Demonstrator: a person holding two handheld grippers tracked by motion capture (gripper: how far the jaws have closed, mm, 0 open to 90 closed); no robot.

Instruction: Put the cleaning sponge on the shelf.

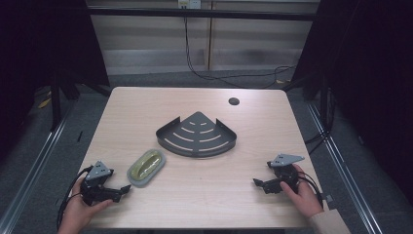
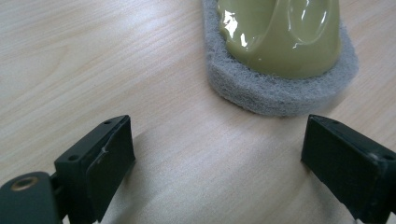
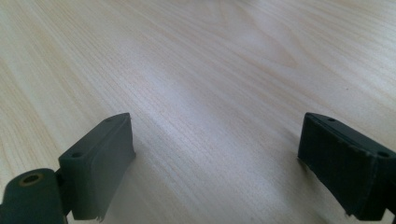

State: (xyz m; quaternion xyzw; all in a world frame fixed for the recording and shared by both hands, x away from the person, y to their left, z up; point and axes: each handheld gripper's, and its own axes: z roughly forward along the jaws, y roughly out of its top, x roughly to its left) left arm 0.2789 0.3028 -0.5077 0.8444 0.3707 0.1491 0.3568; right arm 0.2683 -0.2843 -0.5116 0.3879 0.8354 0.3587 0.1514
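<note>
A scrubbing pad with an olive-green plastic handle on a grey abrasive base [image 1: 145,167] lies left of the table's middle. Behind it sits a dark metal corner shelf basket [image 1: 197,133] with slots in its floor. My left gripper [image 1: 124,189] rests near the front left edge, held by a hand, its jaws pointing at the pad and a short way from it. In the left gripper view the pad [image 2: 280,56] lies just beyond the open left gripper [image 2: 217,154]. My right gripper [image 1: 257,183] rests at the front right, open over bare wood [image 3: 215,154].
The light wooden table [image 1: 146,105] has a round dark cable hole [image 1: 234,101] at the back right. Black cables run across the floor behind the table. Dark frame posts stand at both sides.
</note>
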